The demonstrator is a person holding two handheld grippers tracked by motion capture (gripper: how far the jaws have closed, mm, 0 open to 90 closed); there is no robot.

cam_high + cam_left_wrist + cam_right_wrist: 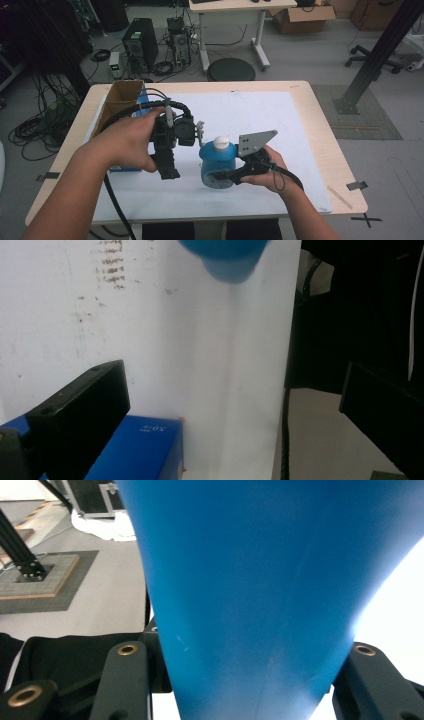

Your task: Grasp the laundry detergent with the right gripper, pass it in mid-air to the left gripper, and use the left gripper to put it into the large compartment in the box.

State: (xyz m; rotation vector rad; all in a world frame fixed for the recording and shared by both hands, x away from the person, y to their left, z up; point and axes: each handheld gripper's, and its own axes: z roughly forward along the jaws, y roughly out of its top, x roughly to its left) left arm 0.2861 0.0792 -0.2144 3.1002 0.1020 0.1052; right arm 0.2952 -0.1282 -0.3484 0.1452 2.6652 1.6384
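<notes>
A blue bottle (218, 165) with a white cap stands mid-table on the white mat (280, 130), pinched by the right gripper (227, 176); the left gripper (169, 170), jaws spread and empty, hangs just beside it.

A pale wooden desk (325, 150) with a white sheet (250, 115) stands on grey floor (310, 55). Behind it are a second table (235, 6), computer towers (140, 42), tangled cables (30, 132), a round black stool (231, 70), cardboard boxes (300, 17) and a black post (375, 55).

Both grippers are black plastic: the left gripper (169, 145) trails a thick black cable, the right gripper (239, 172) carries a grey 3-cornered plate with brass-ringed screw holes.
</notes>
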